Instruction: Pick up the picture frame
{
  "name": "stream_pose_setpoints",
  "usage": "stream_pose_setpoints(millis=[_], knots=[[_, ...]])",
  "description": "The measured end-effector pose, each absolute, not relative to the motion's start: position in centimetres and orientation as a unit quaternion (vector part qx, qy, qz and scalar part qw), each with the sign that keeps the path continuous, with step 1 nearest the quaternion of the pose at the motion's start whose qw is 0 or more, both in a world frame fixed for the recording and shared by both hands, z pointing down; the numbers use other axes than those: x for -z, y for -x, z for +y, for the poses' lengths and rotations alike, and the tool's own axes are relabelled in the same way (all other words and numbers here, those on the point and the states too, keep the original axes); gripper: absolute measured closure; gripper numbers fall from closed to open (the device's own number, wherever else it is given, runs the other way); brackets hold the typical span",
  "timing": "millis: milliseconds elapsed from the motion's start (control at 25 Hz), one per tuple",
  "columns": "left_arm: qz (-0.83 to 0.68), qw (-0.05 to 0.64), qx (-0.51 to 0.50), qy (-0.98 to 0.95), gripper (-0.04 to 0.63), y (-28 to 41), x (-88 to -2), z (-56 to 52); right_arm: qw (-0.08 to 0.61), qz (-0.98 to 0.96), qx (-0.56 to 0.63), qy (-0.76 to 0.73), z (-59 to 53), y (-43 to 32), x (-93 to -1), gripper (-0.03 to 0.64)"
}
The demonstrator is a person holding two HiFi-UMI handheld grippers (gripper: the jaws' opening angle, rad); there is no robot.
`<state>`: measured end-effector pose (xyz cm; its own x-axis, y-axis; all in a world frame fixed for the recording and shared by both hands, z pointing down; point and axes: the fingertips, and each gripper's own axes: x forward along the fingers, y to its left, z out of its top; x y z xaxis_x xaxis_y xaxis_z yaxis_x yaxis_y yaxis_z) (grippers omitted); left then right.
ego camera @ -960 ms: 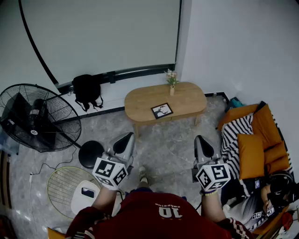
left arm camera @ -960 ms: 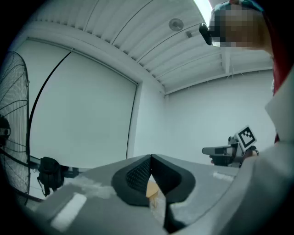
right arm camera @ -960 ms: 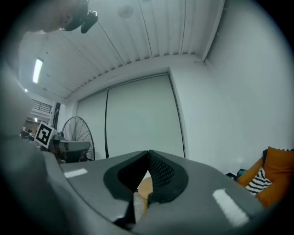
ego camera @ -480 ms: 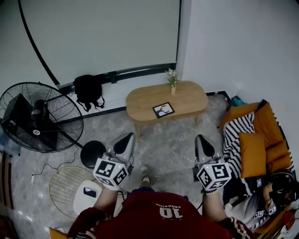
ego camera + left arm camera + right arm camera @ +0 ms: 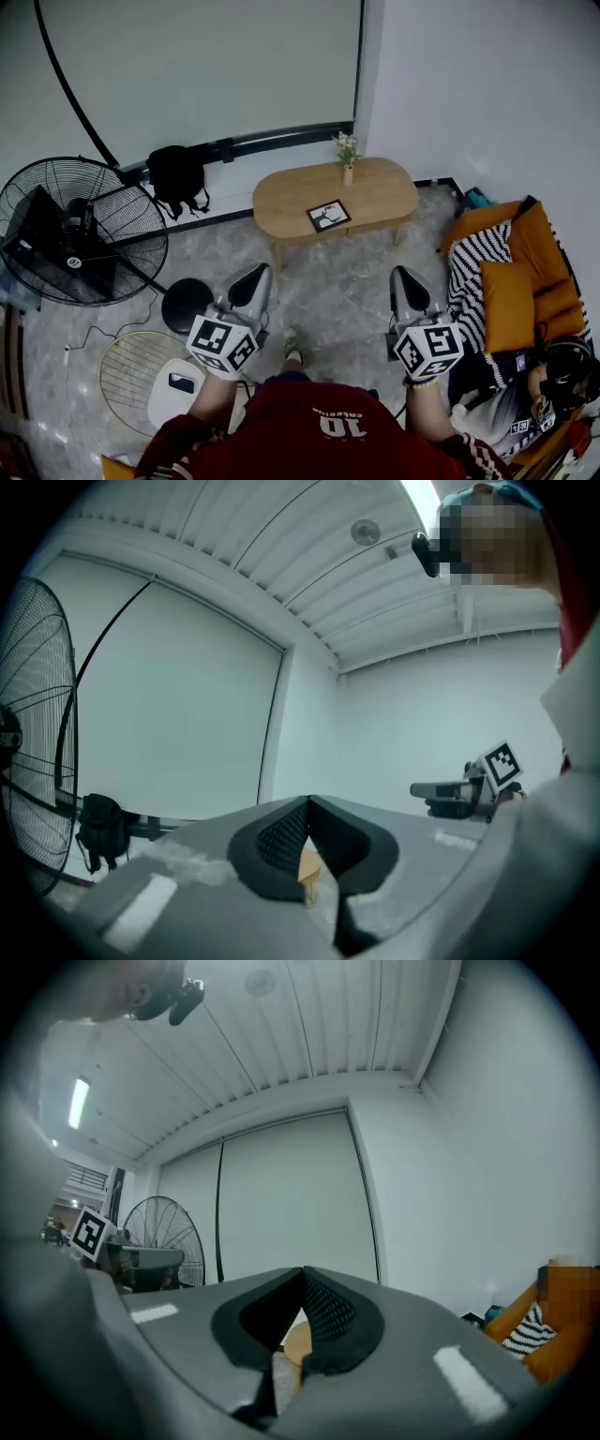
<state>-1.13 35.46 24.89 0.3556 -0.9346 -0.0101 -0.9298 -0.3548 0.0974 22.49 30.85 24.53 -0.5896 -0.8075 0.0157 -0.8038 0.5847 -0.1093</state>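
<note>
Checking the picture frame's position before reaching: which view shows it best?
The head view: the picture frame lies flat on the oval wooden table, fully visible. Both gripper views catch only a sliver of tabletop, not the frame.

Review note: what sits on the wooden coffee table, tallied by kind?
picture frame: 1
flower vase: 1
Total on the coffee table: 2
</note>
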Motion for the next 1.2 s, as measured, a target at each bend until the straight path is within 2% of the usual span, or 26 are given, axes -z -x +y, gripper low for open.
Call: stream_pose_setpoints(millis=[640, 1200], knots=[[-0.569, 0.058, 0.026, -0.82, 0.592, 2.3, -26.4, 34.0, -0.002, 0.896, 0.072, 0.437, 29.3, -21.1, -26.4, 0.621], [-0.573, 0.067, 0.016, -0.817, 0.592, 5.6, -26.7, 26.9, -0.022, 0.905, 0.075, 0.419, 22.1, -16.8, -27.1, 0.618]])
